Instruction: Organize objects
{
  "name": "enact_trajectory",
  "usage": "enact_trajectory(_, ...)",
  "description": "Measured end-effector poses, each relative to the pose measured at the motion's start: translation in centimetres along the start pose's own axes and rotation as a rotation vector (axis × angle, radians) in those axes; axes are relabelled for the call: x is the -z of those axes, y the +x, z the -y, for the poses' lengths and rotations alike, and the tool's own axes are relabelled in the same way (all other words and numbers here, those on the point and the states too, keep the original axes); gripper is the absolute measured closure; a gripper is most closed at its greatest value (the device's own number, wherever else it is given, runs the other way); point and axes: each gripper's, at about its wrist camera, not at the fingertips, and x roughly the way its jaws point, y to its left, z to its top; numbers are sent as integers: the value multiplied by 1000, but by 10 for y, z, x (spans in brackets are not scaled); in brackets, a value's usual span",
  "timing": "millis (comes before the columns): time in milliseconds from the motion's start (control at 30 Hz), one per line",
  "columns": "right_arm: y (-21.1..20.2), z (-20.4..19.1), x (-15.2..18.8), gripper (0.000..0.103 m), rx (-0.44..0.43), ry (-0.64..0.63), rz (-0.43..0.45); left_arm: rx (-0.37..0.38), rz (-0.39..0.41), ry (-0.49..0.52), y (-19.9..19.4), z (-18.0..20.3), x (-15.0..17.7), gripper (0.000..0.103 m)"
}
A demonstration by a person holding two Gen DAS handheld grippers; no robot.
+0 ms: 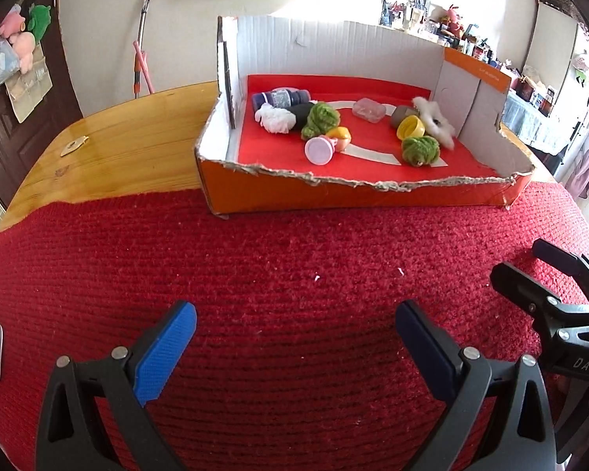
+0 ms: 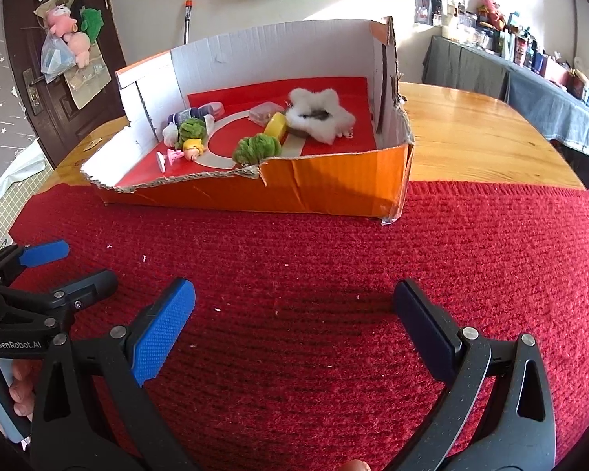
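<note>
An orange cardboard box (image 1: 357, 194) (image 2: 333, 184) with a red floor stands on the table behind a red mat. In it lie a dark bottle (image 1: 280, 98), two green fuzzy balls (image 1: 420, 150) (image 2: 257, 149), a white fluffy star (image 2: 320, 115), a white puff (image 1: 275, 117), a yellow cap (image 1: 411, 126) (image 2: 275, 125), a clear case (image 1: 369, 110) and a small doll with a pink base (image 1: 320, 150) (image 2: 184, 152). My left gripper (image 1: 296, 331) is open and empty over the mat. My right gripper (image 2: 294, 314) is open and empty beside it.
A red knitted mat (image 1: 275, 274) (image 2: 451, 243) covers the near part of a wooden table (image 1: 117, 157) (image 2: 471, 129). A small metal piece (image 1: 74, 145) lies on the wood at left. A cluttered shelf (image 2: 530, 62) stands at right.
</note>
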Motion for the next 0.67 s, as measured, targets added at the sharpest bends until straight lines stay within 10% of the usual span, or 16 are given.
enact_trajectory(667,2,-2,2,0,15,-16,-7,10,-11,31,2,6,1,0)
